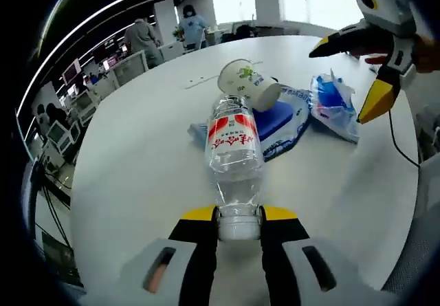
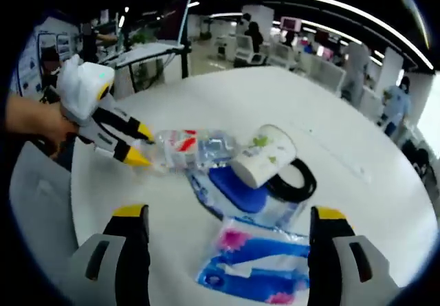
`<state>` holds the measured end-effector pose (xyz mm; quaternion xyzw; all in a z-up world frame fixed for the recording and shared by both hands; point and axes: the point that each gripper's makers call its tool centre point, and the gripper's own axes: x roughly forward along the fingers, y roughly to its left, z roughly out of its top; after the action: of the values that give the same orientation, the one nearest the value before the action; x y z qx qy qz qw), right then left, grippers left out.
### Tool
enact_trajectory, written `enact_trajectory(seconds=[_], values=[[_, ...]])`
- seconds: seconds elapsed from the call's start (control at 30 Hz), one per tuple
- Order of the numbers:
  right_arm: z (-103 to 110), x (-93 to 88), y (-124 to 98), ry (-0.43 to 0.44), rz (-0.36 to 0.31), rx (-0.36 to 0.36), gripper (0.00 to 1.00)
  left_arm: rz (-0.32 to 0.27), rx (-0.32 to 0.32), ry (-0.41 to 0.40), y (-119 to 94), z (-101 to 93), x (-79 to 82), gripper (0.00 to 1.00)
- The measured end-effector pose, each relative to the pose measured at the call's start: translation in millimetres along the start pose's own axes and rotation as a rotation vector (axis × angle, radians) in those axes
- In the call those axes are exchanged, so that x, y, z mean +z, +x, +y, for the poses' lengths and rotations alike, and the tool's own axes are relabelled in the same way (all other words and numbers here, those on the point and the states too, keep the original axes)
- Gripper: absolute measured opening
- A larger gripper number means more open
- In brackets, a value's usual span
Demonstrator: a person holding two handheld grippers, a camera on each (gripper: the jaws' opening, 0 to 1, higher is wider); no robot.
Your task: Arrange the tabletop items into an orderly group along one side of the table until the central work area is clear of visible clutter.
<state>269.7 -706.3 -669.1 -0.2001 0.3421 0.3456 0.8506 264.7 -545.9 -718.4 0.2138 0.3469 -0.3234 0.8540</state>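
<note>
A clear plastic water bottle with a red-and-white label lies on the white table, its cap end between my left gripper's yellow-tipped jaws, which are shut on it. The bottle's far end touches a white paper cup lying on its side. A blue item in a clear bag sits under the cup. My right gripper is open above a blue-and-pink packet. In the right gripper view the left gripper holds the bottle beside the cup.
A black ring-shaped thing lies behind the cup. The right gripper hangs over the blue packet at the table's far right. Desks, monitors and people stand beyond the round table. Bare tabletop lies left of the bottle.
</note>
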Motion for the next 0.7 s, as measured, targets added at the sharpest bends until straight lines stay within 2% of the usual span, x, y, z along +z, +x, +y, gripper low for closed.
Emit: enact_trajectory(seconds=[0.13,0.33,0.4,0.53,0.7], values=[[12.1,-1.3,8.1,-0.079,0.038,0.060,0.95,0.033,-0.008,0.103,-6.9,0.3,-12.5,0.22],[30.3,2.1,19.8,-0.184,0.091,0.167,0.93,0.053,-0.042,0.178,-12.4,-4.7,-30.1,0.21],[37.8,4.3,23.9,-0.238,0.105,0.204,0.93,0.058,-0.029,0.262,-14.6,-4.0,-34.8,0.21],[46.8,2.9,32.4,-0.395,0.163,0.251,0.90,0.041,-0.043,0.239,-15.4,-8.2,-37.1,0.21],[60.0,11.1,46.9,-0.514,0.202,0.320,0.86,0.029,-0.046,0.306,-15.3,-6.4,-33.3,0.22]])
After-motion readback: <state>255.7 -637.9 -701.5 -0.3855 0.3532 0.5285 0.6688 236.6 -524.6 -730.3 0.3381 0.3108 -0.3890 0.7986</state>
